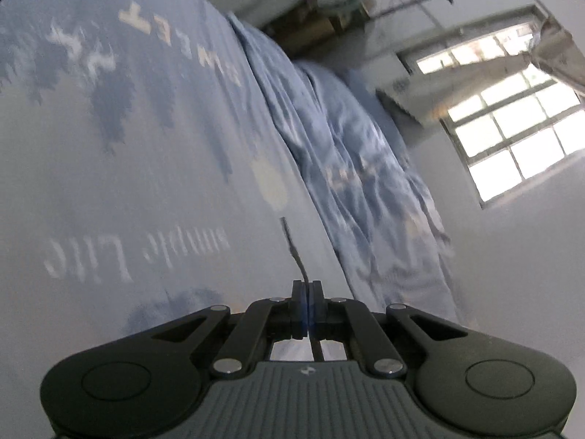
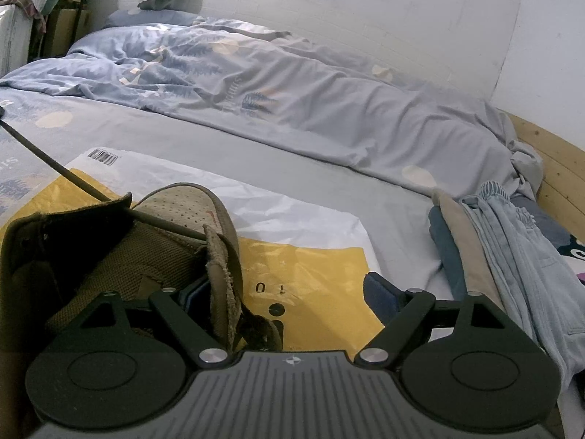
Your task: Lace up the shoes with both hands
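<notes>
In the left wrist view my left gripper (image 1: pixel 308 287) is shut on a dark shoelace (image 1: pixel 294 252); the lace's tip sticks out past the pads over the blue bedsheet (image 1: pixel 128 164). The right wrist view shows an olive-brown shoe (image 2: pixel 175 212) lying on a yellow and white plastic bag (image 2: pixel 314 274). The same lace (image 2: pixel 55 162) runs taut from the shoe's eyelet area up to the left edge. My right gripper (image 2: pixel 285 289) is open wide. Its left finger is inside the shoe, and the shoe's frayed right flap (image 2: pixel 223 267) stands between the fingers, not pinched.
A crumpled blue duvet (image 2: pixel 256 84) lies across the bed beyond the shoe. Folded clothes (image 2: pixel 504 241) are stacked at the right by the wooden bed frame (image 2: pixel 559 168). A window (image 1: pixel 512 128) and a white wall are behind the bed.
</notes>
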{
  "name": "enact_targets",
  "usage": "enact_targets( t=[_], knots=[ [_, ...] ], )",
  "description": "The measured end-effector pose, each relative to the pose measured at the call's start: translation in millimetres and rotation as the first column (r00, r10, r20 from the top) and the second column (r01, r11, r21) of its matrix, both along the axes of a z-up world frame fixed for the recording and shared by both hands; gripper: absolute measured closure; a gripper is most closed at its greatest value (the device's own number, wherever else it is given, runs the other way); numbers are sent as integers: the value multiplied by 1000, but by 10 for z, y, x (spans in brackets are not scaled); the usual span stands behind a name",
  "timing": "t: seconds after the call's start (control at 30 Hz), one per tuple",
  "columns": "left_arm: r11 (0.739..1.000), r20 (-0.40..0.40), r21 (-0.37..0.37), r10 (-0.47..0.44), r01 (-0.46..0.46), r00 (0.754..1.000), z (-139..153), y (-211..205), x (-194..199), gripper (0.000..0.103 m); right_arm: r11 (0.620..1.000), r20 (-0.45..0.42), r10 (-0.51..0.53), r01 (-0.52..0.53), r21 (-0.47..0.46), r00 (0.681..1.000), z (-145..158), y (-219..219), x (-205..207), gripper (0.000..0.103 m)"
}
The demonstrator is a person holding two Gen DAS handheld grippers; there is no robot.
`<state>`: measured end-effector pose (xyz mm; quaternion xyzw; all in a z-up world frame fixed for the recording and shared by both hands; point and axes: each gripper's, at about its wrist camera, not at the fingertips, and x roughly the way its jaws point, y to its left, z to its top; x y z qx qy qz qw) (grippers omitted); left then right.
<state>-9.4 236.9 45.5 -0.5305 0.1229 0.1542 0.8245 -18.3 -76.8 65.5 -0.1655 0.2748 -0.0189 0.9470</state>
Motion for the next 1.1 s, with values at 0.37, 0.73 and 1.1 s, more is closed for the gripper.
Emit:
enact_targets(
  t=[0.37,0.73,1.1],
  knots=[
    [997,-102,-61,42,-48,994,-98,228,-79,103,1000,2,-6,6,-2,1000,-9,2,16,18],
    [990,-76,-80,-125,119,989,15,17,-43,62,1000,3,-9,9,2,1000,-12,-5,41,18],
    [919,-104,-141,-383,367,918,-40,-607,69,55,1000,12,-9,9,-5,1000,-29,3,38,18]
  ],
)
